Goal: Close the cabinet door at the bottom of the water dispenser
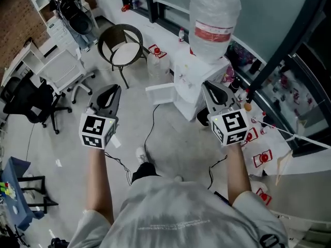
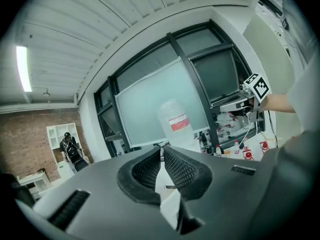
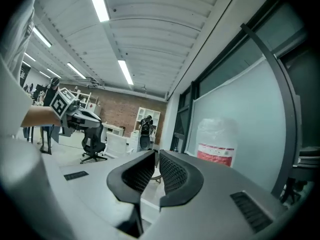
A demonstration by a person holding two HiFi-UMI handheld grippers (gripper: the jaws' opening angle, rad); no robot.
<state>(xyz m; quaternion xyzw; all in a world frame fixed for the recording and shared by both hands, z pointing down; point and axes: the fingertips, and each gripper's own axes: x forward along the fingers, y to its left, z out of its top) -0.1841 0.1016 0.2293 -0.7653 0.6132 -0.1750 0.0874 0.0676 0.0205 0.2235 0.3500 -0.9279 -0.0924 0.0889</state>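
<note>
The white water dispenser (image 1: 195, 81) stands on the floor ahead, with a large clear bottle (image 1: 214, 19) on top. Its bottom cabinet door (image 1: 162, 93) stands open, swung out to the left. My left gripper (image 1: 110, 90) hovers left of the door, apart from it, shut and holding nothing. My right gripper (image 1: 210, 86) is in front of the dispenser's right side, also shut and holding nothing. In the left gripper view the shut gripper (image 2: 161, 149) points toward the bottle (image 2: 174, 124). The right gripper view shows its shut gripper (image 3: 156, 154) with the bottle (image 3: 216, 139) to the right.
A round black stool (image 1: 123, 48) and an empty water jug (image 1: 155, 65) stand left of the dispenser. Office chairs (image 1: 32, 101) sit further left. A black cable (image 1: 150, 130) runs across the floor. Red-and-white signs (image 1: 262, 158) lie at the right by the window frame.
</note>
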